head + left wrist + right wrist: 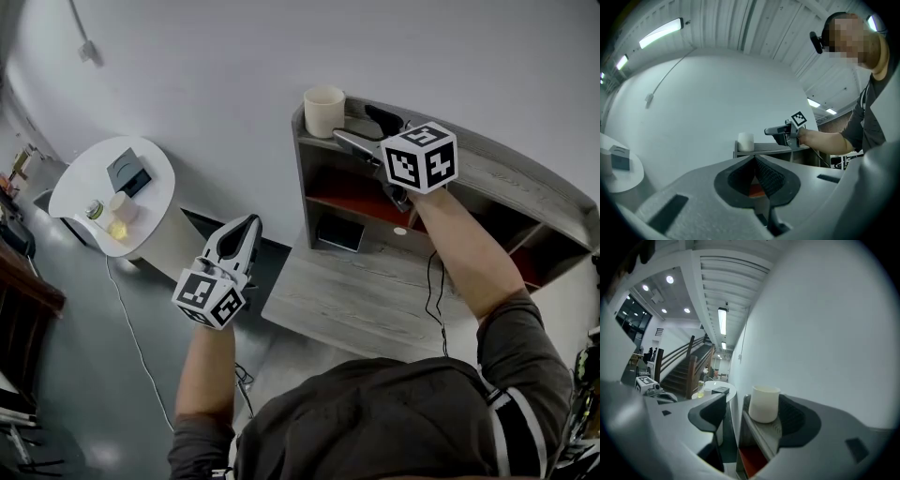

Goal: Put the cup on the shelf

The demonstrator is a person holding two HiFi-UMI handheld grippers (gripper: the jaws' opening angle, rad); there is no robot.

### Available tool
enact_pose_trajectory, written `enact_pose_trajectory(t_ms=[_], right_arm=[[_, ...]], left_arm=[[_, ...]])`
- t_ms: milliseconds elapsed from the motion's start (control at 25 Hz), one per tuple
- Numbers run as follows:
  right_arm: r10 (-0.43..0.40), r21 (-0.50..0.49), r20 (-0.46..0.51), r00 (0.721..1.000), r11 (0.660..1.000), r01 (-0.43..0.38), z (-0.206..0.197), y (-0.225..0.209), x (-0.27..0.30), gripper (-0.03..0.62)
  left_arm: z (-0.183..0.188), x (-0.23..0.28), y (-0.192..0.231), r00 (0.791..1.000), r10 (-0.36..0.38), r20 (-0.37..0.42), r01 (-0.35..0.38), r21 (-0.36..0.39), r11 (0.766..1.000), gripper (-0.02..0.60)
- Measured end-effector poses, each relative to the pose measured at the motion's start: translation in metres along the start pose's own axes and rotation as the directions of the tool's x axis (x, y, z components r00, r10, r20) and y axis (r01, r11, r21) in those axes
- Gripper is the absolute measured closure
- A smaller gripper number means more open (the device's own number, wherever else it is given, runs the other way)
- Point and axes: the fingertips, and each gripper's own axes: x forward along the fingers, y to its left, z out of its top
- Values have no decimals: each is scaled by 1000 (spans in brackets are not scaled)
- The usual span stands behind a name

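A cream cup stands upright on the left end of the grey wooden shelf's top board. My right gripper hovers over that board just behind the cup, open, with nothing between its fingers. In the right gripper view the cup sits a little ahead of the spread jaws, closer to the right finger, untouched. My left gripper hangs low to the left of the shelf, shut and empty. In the left gripper view its jaws meet, and the cup and right gripper show beyond them.
A round white table with a dark box and small jars stands at the left by the wall. A low wooden surface lies in front of the shelf, whose inner board is red. A cable runs across the floor.
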Motion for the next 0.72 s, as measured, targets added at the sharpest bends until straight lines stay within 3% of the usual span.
enact_pose_trajectory(t_ms=[520,720], right_arm=[[-22,133,23,1000,991,19,-85,18,-100,603],[-10,155,33,999,988,5,-98,22,-111,603]], left_arm=[[7,20,-27,999,-47,0,47,14,999,581],[4,22,-32,999,-45,2,45,6,999,581]])
